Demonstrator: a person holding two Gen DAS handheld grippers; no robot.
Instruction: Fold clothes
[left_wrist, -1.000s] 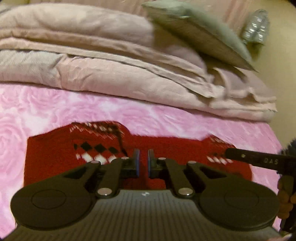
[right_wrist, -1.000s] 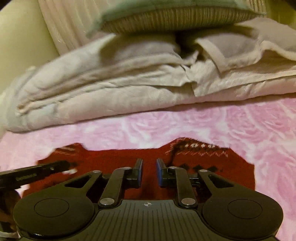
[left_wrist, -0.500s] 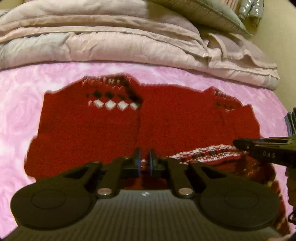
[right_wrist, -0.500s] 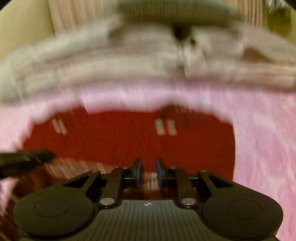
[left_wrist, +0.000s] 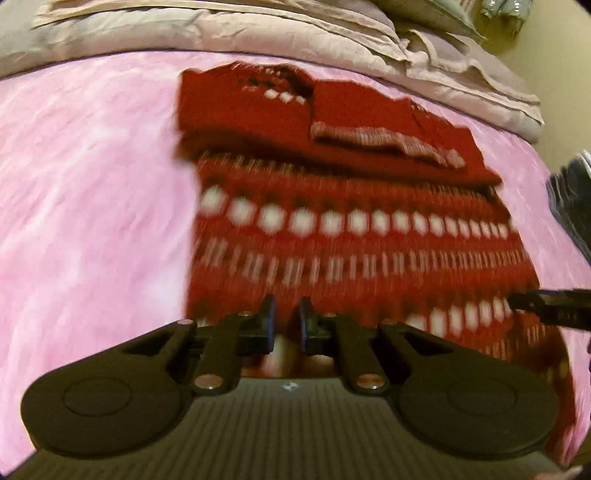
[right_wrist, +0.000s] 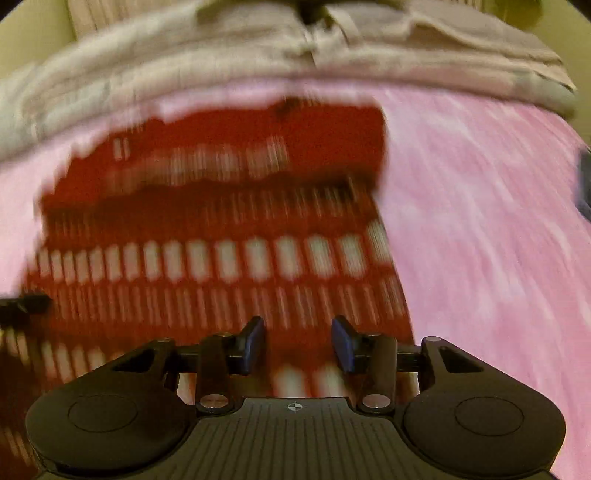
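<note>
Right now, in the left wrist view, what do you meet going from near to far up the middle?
Left gripper → patterned sweater → folded-over sleeves → pink bedspread → beige duvet.

blur: right wrist view streaked, sweater (right_wrist: 221, 236) pattern smeared | cut off: sweater's near hem under both claw bodies | cut off: dark object (right_wrist: 585, 184) at right edge, unidentifiable | hidden: fabric between left claw (left_wrist: 284, 321) pads unclear

A home bedroom: pink rose-patterned bedspread (left_wrist: 92, 184), folded beige quilts (left_wrist: 258, 33), a pillow (left_wrist: 424, 13).
</note>
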